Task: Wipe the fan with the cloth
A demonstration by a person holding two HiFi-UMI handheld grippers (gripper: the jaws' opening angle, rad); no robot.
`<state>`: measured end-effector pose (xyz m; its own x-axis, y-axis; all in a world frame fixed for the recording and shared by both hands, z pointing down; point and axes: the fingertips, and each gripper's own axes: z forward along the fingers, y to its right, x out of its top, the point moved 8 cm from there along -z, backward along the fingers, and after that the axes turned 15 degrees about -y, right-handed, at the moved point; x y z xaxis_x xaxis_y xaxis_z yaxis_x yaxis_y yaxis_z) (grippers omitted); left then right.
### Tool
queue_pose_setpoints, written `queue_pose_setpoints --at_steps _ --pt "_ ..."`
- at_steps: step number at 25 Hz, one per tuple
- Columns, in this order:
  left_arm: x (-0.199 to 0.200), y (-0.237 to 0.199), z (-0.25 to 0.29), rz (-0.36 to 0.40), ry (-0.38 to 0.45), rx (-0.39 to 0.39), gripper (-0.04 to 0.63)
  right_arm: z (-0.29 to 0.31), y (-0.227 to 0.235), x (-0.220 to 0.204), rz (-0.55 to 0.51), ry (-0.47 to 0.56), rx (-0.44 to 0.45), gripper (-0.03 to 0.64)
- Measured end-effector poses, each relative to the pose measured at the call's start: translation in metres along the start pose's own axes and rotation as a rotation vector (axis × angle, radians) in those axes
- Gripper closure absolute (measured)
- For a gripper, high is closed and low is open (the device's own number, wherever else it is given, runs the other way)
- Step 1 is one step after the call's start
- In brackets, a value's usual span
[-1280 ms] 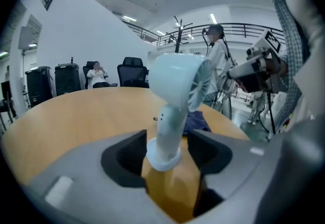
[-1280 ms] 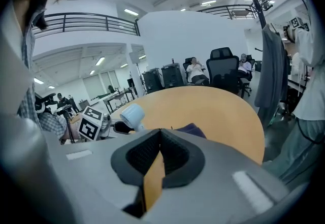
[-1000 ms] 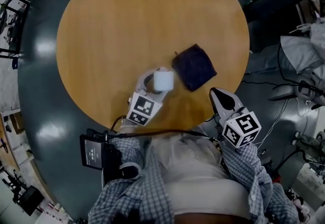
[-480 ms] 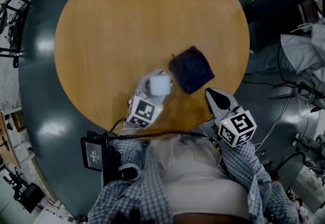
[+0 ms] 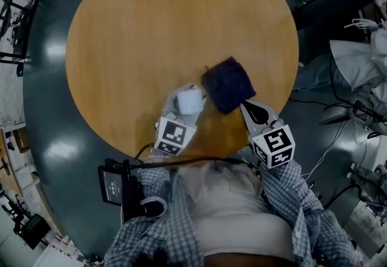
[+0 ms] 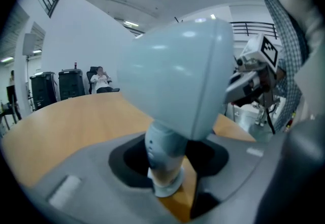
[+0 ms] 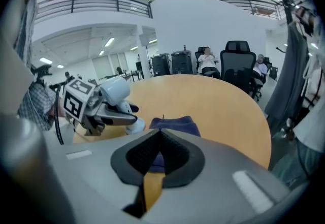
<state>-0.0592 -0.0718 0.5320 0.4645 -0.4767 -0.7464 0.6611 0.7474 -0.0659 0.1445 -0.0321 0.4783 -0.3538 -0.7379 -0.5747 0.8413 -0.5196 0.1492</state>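
A small white fan [image 5: 189, 101] stands near the round wooden table's [image 5: 151, 29] front edge. My left gripper [image 5: 181, 109] is shut on it. In the left gripper view the fan's slim neck [image 6: 165, 159] sits between the dark pads, and its rounded head [image 6: 177, 81] fills the view above. A folded dark blue cloth [image 5: 228, 84] lies just right of the fan. My right gripper [image 5: 247, 107] is shut and holds nothing, with its tip at the cloth's near corner. In the right gripper view the cloth [image 7: 175, 125] lies straight ahead of the jaws, and the fan [image 7: 116, 93] is at the left.
The table's near rim [image 5: 205, 149] lies just behind both grippers, against the person's body. A black device [image 5: 115, 182] sits on the floor at lower left. Office chairs [image 7: 238, 60] and seated people are far beyond the table.
The left jaws have closed round the fan's neck, and the fan has shifted slightly left. The right gripper has moved up and left to the cloth's near corner, rolling as it went.
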Motion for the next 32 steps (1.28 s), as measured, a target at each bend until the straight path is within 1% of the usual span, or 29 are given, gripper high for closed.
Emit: queue_pose_setpoints --at_steps 2,5,7,9,10,13,17,21,25,26,28,32 --pt "0.003 -0.002 -0.005 -0.027 0.011 0.005 0.416 0.012 0.005 0.002 -0.09 -0.054 -0.03 0.607" --pt "0.009 0.002 -0.017 -0.057 0.032 0.021 0.416 0.025 0.01 0.008 -0.188 -0.134 -0.04 0.529" --pt "0.013 0.006 -0.027 -0.06 0.043 0.031 0.416 0.033 0.011 0.011 -0.216 -0.177 -0.033 0.499" --pt "0.015 0.005 -0.035 -0.063 0.051 0.037 0.416 0.048 0.011 0.014 -0.239 -0.222 -0.014 0.433" --pt "0.016 0.005 -0.038 -0.066 0.053 0.039 0.416 0.057 0.011 0.015 -0.258 -0.245 -0.004 0.415" --pt "0.017 0.008 -0.043 -0.064 0.05 0.048 0.416 0.078 0.012 0.017 -0.324 -0.304 -0.001 0.388" --pt "0.015 0.011 -0.05 -0.075 0.048 0.052 0.416 0.102 0.018 0.016 -0.319 -0.392 -0.021 0.365" --pt "0.01 0.008 -0.052 -0.109 0.056 0.054 0.416 0.118 0.019 0.016 -0.298 -0.467 0.005 0.374" --pt "0.006 0.005 -0.055 -0.13 0.064 0.067 0.416 0.12 0.018 0.015 -0.256 -0.469 0.026 0.396" --pt "0.005 0.004 -0.057 -0.134 0.065 0.069 0.416 0.12 0.018 0.014 -0.235 -0.459 0.023 0.425" --pt "0.005 0.004 -0.059 -0.139 0.066 0.07 0.416 0.12 0.018 0.014 -0.192 -0.437 0.008 0.544" --pt "0.007 0.003 -0.058 -0.147 0.072 0.063 0.416 0.121 0.025 0.01 -0.136 -0.409 0.015 0.557"
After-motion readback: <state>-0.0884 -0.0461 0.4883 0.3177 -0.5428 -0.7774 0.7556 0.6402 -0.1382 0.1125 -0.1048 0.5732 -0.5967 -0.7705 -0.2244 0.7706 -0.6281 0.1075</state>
